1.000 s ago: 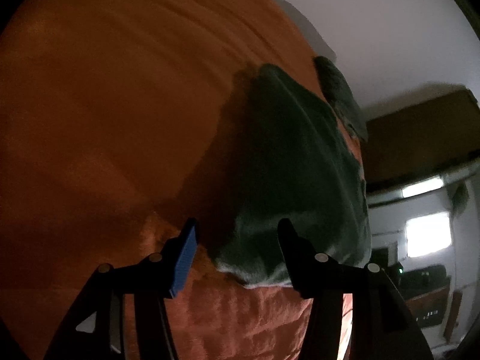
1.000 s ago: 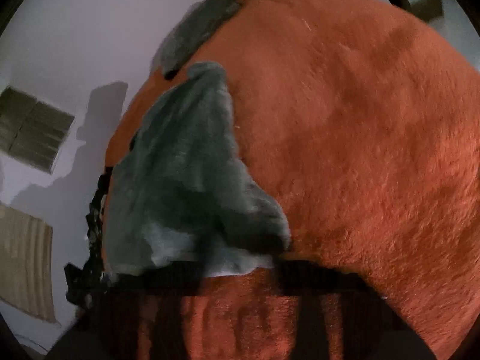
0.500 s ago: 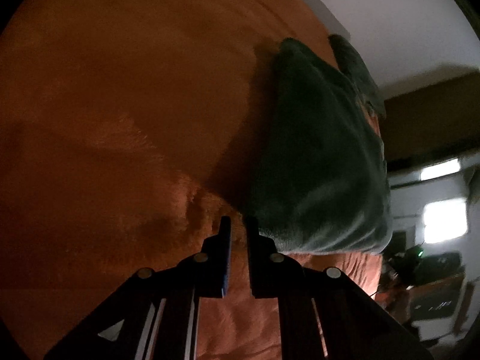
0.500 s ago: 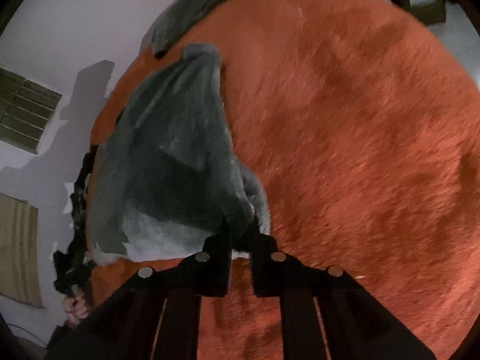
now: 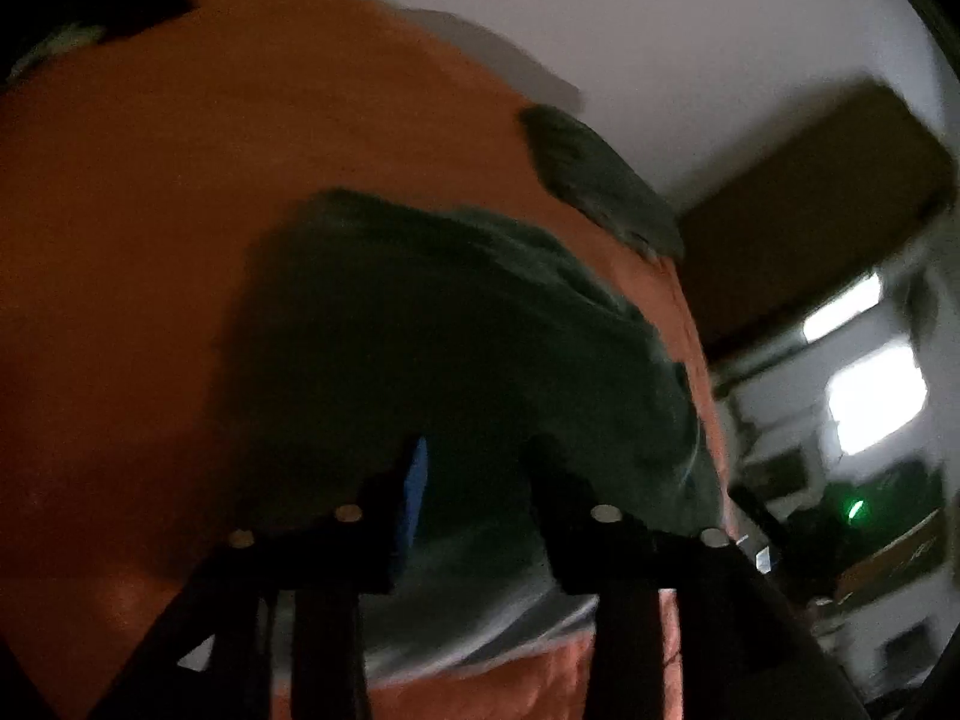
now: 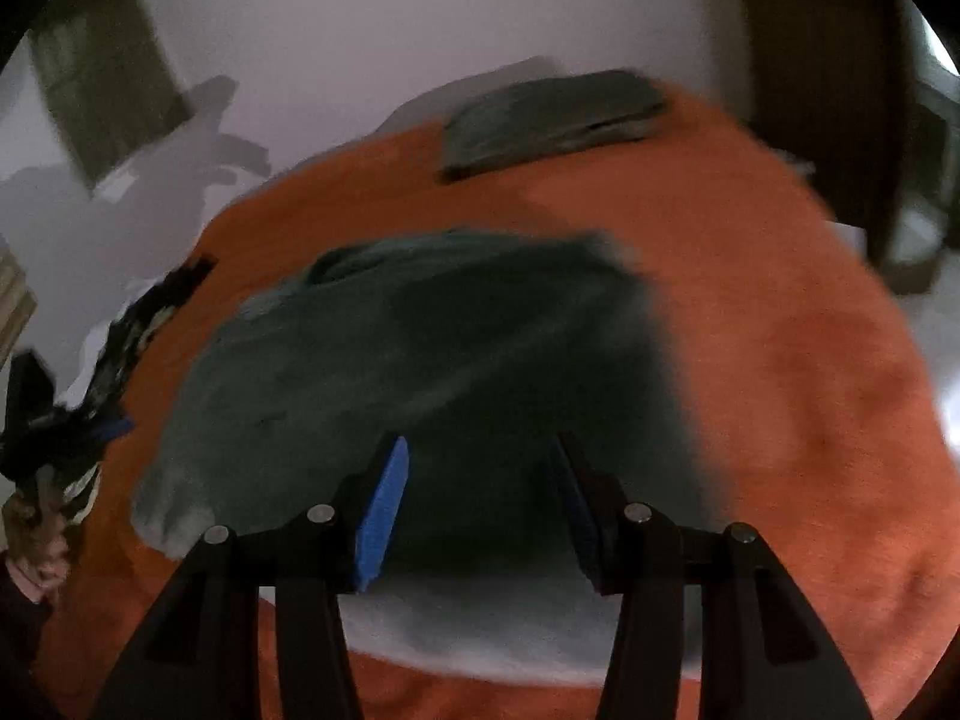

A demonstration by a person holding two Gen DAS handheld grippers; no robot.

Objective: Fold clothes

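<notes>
An orange fleece blanket (image 6: 780, 312) covers the surface, reaching close to a pale wall (image 6: 372, 36). A dark framed panel (image 6: 102, 72) hangs on that wall. In the left wrist view, a brown cabinet (image 5: 810, 210) stands above a bright window (image 5: 870, 408), with a small green light (image 5: 857, 507) below.

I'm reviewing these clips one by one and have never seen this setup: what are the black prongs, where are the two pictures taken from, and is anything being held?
No robot here: a person carries a hand-held gripper in each hand, each with a fisheye camera looking along its two fingers. The black prongs are those fingers. One picture is from the left gripper, the other from the right gripper. Both look down on a dark green garment on an orange fuzzy blanket; a folded green piece lies farther back. Both grippers' jaws are opening; the garment lies below them, not pinched. Both pictures are blurred.
</notes>
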